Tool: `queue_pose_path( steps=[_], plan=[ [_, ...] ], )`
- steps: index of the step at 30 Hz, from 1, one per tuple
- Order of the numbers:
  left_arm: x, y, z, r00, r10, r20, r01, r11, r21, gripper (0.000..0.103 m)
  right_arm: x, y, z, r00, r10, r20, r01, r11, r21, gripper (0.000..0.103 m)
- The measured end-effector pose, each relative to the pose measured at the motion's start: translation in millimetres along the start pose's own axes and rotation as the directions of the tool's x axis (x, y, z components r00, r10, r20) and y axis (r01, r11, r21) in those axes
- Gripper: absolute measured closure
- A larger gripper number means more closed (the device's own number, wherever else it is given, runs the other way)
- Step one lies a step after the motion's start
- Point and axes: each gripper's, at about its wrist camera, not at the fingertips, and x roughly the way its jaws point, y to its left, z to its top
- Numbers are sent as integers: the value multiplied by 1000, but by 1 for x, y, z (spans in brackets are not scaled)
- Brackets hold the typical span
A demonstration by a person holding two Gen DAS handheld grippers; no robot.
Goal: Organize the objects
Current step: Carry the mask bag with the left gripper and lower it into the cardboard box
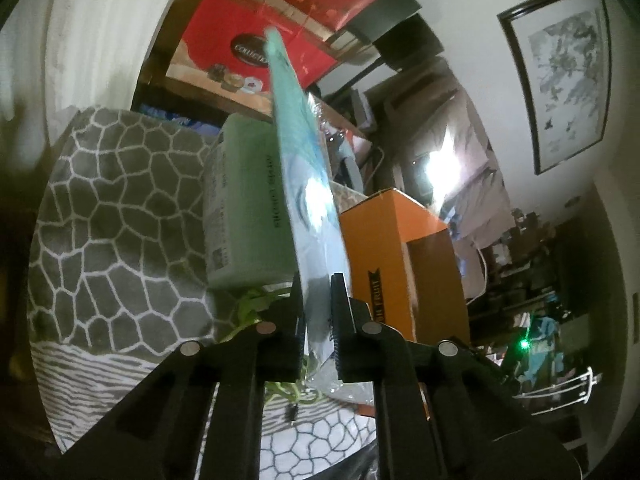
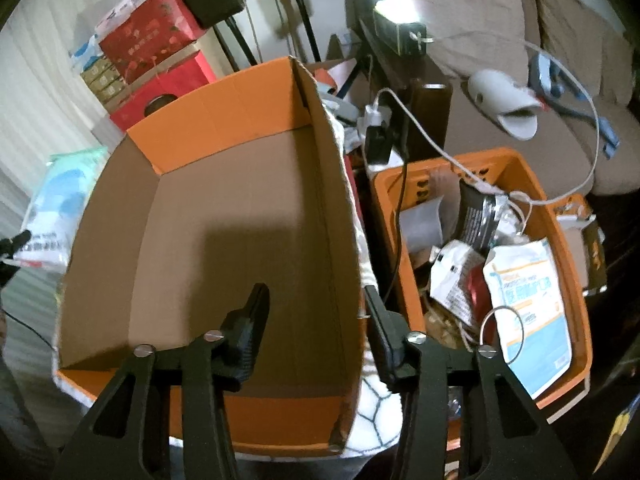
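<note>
My left gripper (image 1: 316,300) is shut on a flat pale blue-green plastic packet (image 1: 304,160) that stands on edge and reaches up and away. The same packet (image 2: 56,204) shows at the left edge of the right wrist view, left of the orange box. My right gripper (image 2: 316,308) is open and empty; its left finger hangs inside an empty orange cardboard box (image 2: 240,216) and its right finger sits outside the box's right wall. The orange box (image 1: 400,256) also stands just right of the packet in the left wrist view.
An orange plastic crate (image 2: 400,240) full of packets and cables stands right of the box. A green box (image 1: 244,208) lies on a grey-and-white patterned blanket (image 1: 112,220). Red gift boxes (image 2: 156,52) stack behind. A sofa (image 2: 540,92) holds a slipper.
</note>
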Motion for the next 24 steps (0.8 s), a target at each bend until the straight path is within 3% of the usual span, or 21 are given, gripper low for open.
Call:
queue_pose_path(
  steps=[4, 6, 12, 24],
  plan=[
    [-2, -10, 0, 1000, -2, 12, 2, 1000, 17, 95, -5, -6, 4, 1000, 2, -30, -3, 1000, -15, 79],
    [1, -14, -1, 1000, 13, 12, -13, 999, 29, 95, -6, -7, 5, 999, -15, -38, 14, 999, -29, 91],
    [6, -13, -3, 1000, 23, 1, -23, 999, 24, 95, -16, -8, 7, 999, -3, -55, -1, 998, -66, 94],
    [18, -26, -5, 998, 59, -20, -58, 997, 48, 95, -15, 0, 5, 997, -59, -49, 53, 991, -122, 94]
  ],
)
